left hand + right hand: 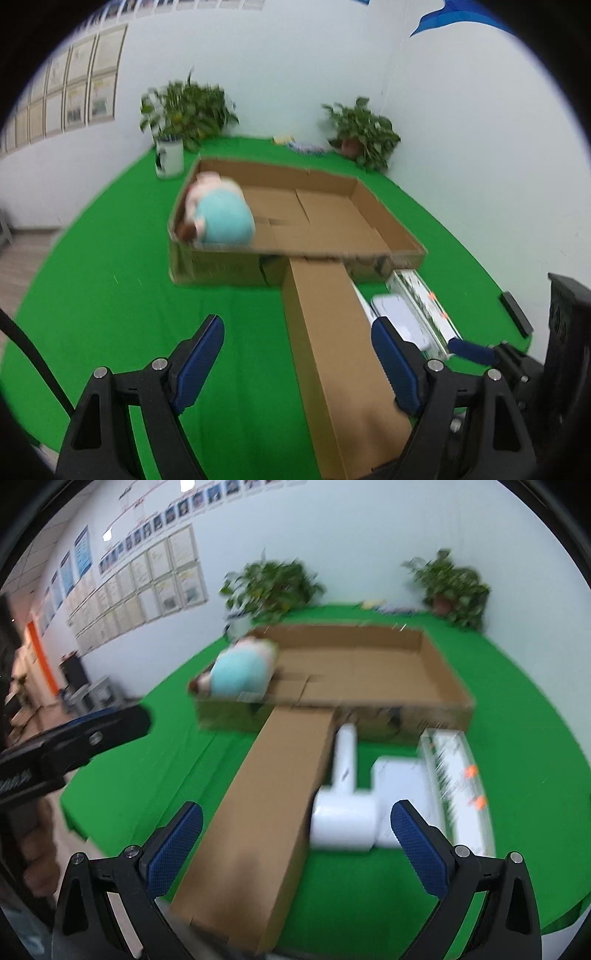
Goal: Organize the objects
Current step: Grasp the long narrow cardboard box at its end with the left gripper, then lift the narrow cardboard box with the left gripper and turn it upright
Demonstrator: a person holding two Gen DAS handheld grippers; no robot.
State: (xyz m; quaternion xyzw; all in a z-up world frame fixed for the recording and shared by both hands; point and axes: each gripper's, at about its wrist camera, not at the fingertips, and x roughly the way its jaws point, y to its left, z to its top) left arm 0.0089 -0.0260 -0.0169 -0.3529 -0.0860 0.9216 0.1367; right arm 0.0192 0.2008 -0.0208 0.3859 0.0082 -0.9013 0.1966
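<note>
Both grippers hang over the green table, jaws apart, nothing between the pads. Left gripper (297, 356): long brown carton (328, 354) runs up past its right jaw, likely next to go. Right gripper (295, 843): carton end between the jaws, white handheld appliance (345, 812) inside the right jaw. Open tray box (388, 218) ahead already holds a plush toy (221, 214), presumably the collecting place.

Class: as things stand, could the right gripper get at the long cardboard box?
Probably yes. The right gripper is open and empty, the long cardboard box lies just ahead between its fingers, and nothing covers it.
</note>
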